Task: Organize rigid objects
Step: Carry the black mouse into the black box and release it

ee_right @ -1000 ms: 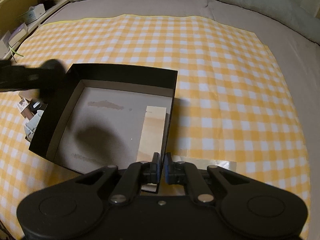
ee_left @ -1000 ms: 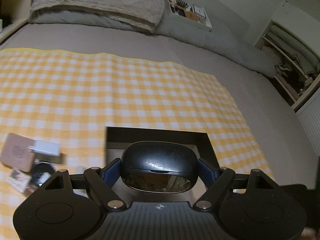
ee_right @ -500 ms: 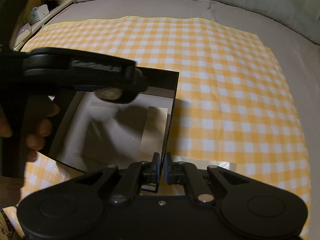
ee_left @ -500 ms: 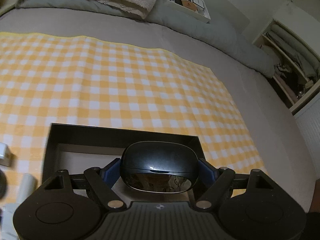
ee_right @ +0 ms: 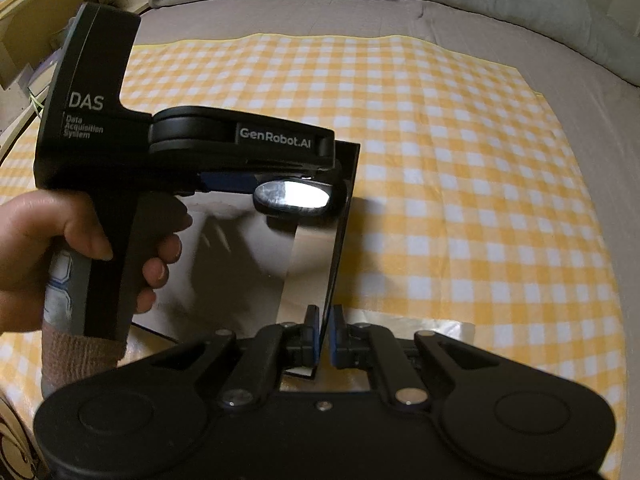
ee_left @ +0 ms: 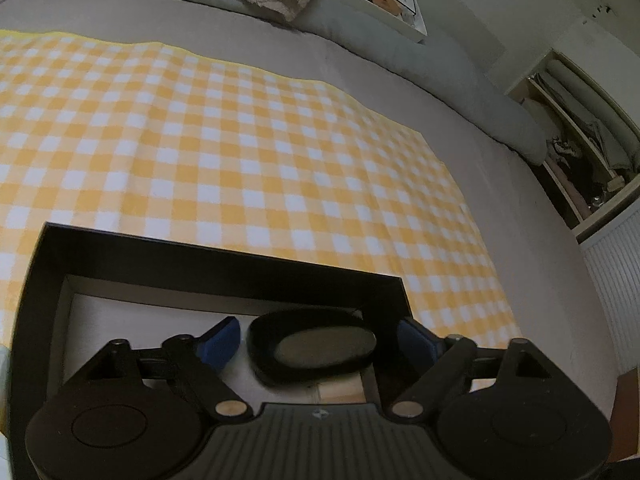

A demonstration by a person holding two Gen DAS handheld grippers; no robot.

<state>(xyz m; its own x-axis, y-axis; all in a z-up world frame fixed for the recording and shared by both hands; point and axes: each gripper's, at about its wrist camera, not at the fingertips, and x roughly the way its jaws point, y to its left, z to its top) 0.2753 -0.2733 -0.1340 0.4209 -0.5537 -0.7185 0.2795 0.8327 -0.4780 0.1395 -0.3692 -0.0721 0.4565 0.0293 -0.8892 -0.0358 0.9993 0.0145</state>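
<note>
Counted are one open black cardboard box, one glossy black oval case, one yellow-and-white checked cloth and two black two-finger grippers.

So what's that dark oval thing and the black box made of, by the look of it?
The oval case looks like glossy hard plastic: light glares off its flat face in the right wrist view. The black box seems to be thin, stiff cardboard, matte black on its far wall and pale inside. The checked cloth under it looks like creased fabric or paper.
</note>
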